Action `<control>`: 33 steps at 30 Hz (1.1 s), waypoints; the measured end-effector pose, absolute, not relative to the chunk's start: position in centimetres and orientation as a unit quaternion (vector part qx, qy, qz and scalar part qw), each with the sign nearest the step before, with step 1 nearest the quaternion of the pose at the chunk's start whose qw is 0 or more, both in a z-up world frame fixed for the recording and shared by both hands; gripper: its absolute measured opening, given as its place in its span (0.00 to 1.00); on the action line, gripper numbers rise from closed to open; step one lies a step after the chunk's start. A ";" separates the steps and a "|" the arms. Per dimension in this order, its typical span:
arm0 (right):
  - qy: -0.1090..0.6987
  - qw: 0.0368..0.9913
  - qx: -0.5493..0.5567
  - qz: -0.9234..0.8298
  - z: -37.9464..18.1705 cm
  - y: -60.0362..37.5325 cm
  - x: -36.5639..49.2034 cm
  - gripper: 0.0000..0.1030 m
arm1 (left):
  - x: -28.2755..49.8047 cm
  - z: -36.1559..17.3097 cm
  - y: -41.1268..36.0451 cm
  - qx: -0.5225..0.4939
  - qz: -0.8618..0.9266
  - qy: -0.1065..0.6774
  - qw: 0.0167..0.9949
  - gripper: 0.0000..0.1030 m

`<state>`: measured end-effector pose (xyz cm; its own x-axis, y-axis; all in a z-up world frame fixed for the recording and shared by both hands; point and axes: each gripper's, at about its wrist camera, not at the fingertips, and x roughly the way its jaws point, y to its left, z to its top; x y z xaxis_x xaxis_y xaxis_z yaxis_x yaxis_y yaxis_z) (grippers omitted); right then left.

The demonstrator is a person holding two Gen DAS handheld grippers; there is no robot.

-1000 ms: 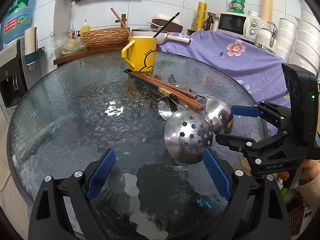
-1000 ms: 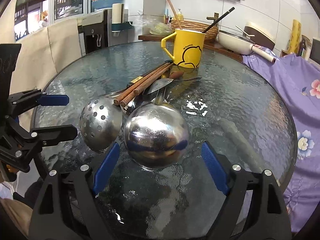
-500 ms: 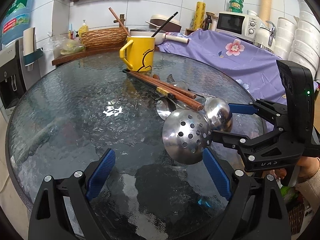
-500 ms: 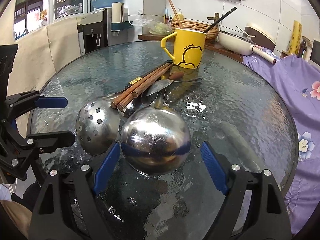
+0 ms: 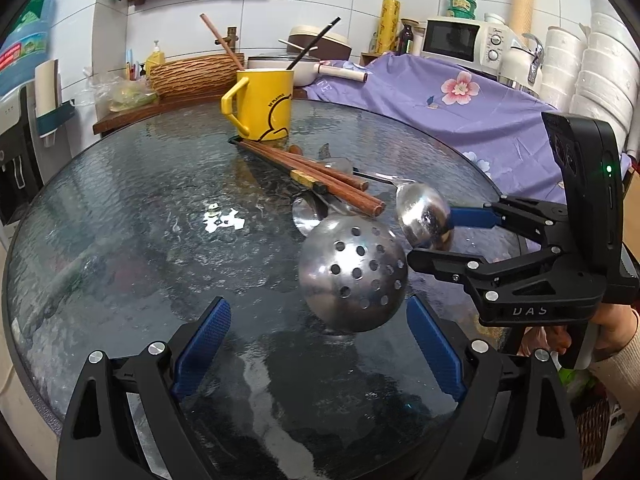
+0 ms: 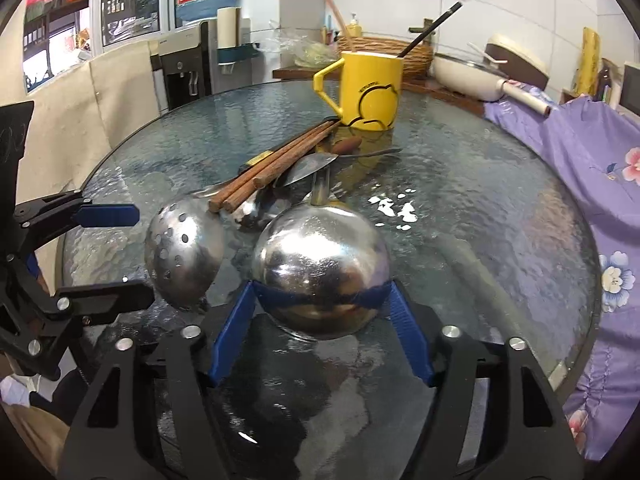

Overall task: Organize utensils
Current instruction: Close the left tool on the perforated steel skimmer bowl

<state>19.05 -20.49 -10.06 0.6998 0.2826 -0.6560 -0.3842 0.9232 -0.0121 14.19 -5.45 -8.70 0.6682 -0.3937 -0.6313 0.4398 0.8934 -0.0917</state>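
A pile of utensils lies on the round glass table [image 5: 120, 208]: a steel ladle [image 6: 320, 272], a slotted steel ladle [image 5: 354, 268], wooden chopsticks [image 5: 320, 176] and a small spoon. Behind them stands a yellow mug [image 5: 264, 104] holding a black chopstick. My right gripper [image 6: 322, 308] has its blue pads against both sides of the ladle's bowl; in the left wrist view [image 5: 432, 236] it also brackets that bowl. My left gripper [image 5: 316, 344] is open just in front of the slotted ladle [image 6: 184, 256], not touching it.
A purple flowered cloth [image 5: 460, 112] covers the counter right of the table. A wicker basket [image 5: 196, 74], a pan and a microwave [image 5: 464, 40] stand behind. A water dispenser [image 6: 188, 68] stands at the left. The table edge is close to both grippers.
My right gripper has moved forward and closed its pads onto the ladle bowl. My left gripper has edged closer to the slotted ladle and stays open.
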 end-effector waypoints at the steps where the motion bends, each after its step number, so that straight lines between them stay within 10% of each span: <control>1: 0.338 0.921 -0.074 0.178 -10.0 -20.6 19.0 0.84 | 14.2 -8.8 -5.5 0.036 -0.229 0.337 0.912 0.85; 33: 0.384 0.888 -0.098 0.232 -10.2 -21.2 22.5 0.85 | 16.4 -9.2 -8.2 0.096 -0.219 0.380 0.894 0.85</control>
<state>22.54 -21.17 -10.17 0.5978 0.3361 -0.7278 -0.4869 0.8734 0.0035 16.44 -8.23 -9.18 0.6155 -0.3188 -0.7208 0.4649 0.8854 0.0055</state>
